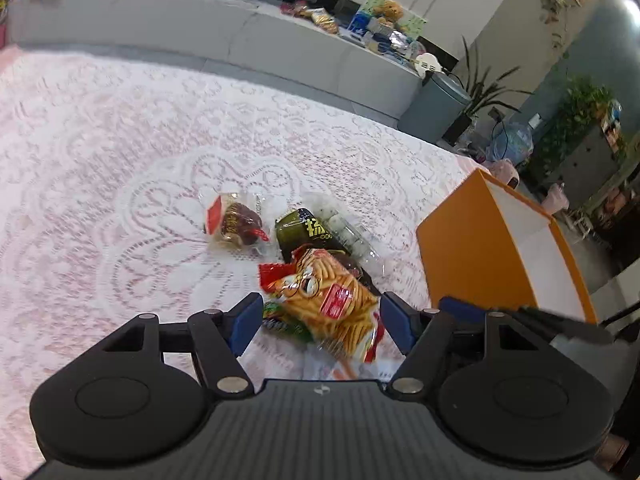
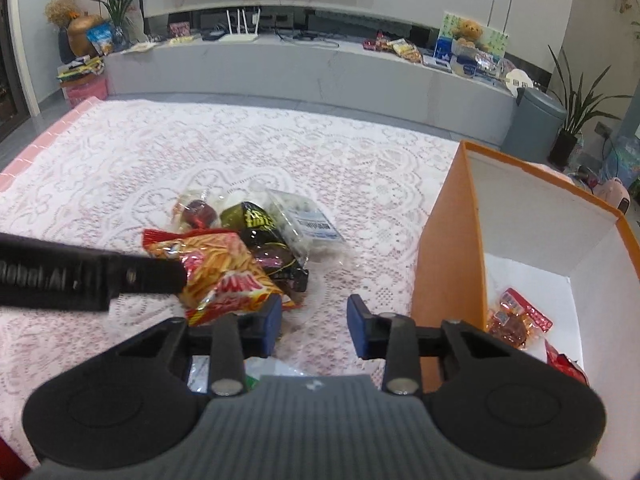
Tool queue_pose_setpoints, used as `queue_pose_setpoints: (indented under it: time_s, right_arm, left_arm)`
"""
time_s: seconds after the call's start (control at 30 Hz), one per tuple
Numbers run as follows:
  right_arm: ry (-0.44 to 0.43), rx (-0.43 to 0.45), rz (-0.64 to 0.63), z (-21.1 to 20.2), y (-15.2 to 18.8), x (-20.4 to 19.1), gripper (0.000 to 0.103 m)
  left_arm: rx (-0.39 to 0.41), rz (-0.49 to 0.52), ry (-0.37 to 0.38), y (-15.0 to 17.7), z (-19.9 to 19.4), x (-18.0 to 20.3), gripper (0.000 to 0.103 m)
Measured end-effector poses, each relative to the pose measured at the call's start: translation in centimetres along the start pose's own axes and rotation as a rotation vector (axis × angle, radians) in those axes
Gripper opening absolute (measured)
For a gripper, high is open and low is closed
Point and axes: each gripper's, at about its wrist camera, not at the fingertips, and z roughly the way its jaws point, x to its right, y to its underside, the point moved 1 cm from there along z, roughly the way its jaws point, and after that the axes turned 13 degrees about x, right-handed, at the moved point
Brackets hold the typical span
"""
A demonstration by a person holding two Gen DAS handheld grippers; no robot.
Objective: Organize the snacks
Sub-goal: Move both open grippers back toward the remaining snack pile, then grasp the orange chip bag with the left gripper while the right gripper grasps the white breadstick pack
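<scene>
Lace covers the whole table point(image 1: 120, 140), a white openwork cloth over pink, flat and patterned in scallops. At its middle lies a small heap of snacks. Farthest left in the heap is a clear crinkly packet with a dark round sweet point(image 1: 236, 222) inside; next to it a glossy dark green packet point(image 1: 304, 232) with yellow lettering, and beyond that a clear bag of pale round pieces point(image 1: 348, 236). Nearest sits an orange foil packet of stick crackers point(image 1: 332, 300), shiny and creased.

The left gripper point(image 1: 320, 320) stands wide, its blue pads either side of the cracker packet without pressing on it. Seen from the right wrist, its black finger point(image 2: 120, 280) reaches in from the left and overlaps the same packet point(image 2: 224, 276).

The right gripper point(image 2: 314, 320) is narrower, with only bare lace between its blue pads; the heap lies just to its left.

Far right stands the orange cardboard box point(image 1: 464, 256), smooth-walled and white inside. Only the right wrist view looks down into it, where red-wrapped snacks point(image 2: 516, 320) lie on the white floor point(image 2: 560, 300); the left view shows just its outer wall and rim.
</scene>
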Motion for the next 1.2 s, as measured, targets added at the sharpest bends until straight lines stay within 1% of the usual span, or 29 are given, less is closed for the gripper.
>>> queue_pose_setpoints:
  time_s: [0.1, 0.17, 0.27, 0.33, 0.4, 0.47, 0.53, 0.63, 0.77, 0.87, 0.93, 1.03, 1.13, 1.2]
  right_arm:
    - [-0.008, -0.049, 0.01, 0.9, 0.0, -0.2, 0.034]
    - [0.008, -0.059, -0.01, 1.1, 0.0, -0.6, 0.034]
    - [0.015, -0.066, 0.002, 1.4, 0.1, -0.7, 0.034]
    - [0.008, -0.07, 0.024, 1.7, 0.2, -0.6, 0.034]
    - [0.009, -0.078, 0.035, 1.9, 0.6, -0.7, 0.034]
    - [0.007, -0.085, 0.046, 2.0, 0.9, -0.8, 0.034]
    - [0.002, -0.092, 0.059, 2.0, 1.2, -0.8, 0.034]
    - [-0.006, -0.105, 0.058, 2.1, 1.7, -0.9, 0.034]
    - [-0.036, -0.122, 0.055, 1.9, 2.1, -1.0, 0.035]
    - [-0.057, -0.142, 0.045, 1.7, 2.2, -1.0, 0.041]
    - [-0.072, -0.153, 0.028, 1.5, 2.2, -1.1, 0.044]
    - [-0.104, -0.172, 0.003, 1.1, 2.3, -1.0, 0.047]
    - [-0.14, -0.179, -0.009, 0.6, 2.6, -1.0, 0.049]
    - [-0.154, -0.167, -0.034, 0.2, 3.0, -1.3, 0.057]
  left_arm:
    - [-0.023, -0.037, -0.006, 0.0, 1.5, -0.2, 0.079]
    - [-0.022, -0.045, 0.015, 0.0, 2.1, 0.0, 0.079]
    - [-0.034, -0.027, -0.006, 0.1, 3.1, 0.3, 0.079]
    - [-0.058, -0.036, -0.009, 0.3, 3.8, 0.3, 0.074]
    - [-0.057, -0.042, 0.005, 0.5, 3.9, 0.2, 0.071]
    - [-0.047, -0.034, 0.015, 0.6, 3.7, 0.1, 0.062]
    - [-0.037, -0.021, 0.022, 0.5, 3.4, 0.1, 0.059]
    - [-0.029, 0.022, 0.014, 0.4, 2.5, 0.2, 0.053]
    - [-0.025, 0.062, 0.006, 0.0, 0.8, 0.1, 0.049]
    - [-0.027, 0.119, -0.016, -0.2, -0.7, 0.1, 0.049]
    - [-0.037, 0.138, -0.027, -0.3, -1.7, -0.1, 0.049]
    - [-0.058, 0.16, -0.024, -0.3, -2.9, -0.7, 0.049]
    - [-0.069, 0.204, -0.031, 0.2, -3.7, -1.2, 0.049]
    - [-0.068, 0.224, -0.033, 0.8, -4.2, -1.8, 0.049]
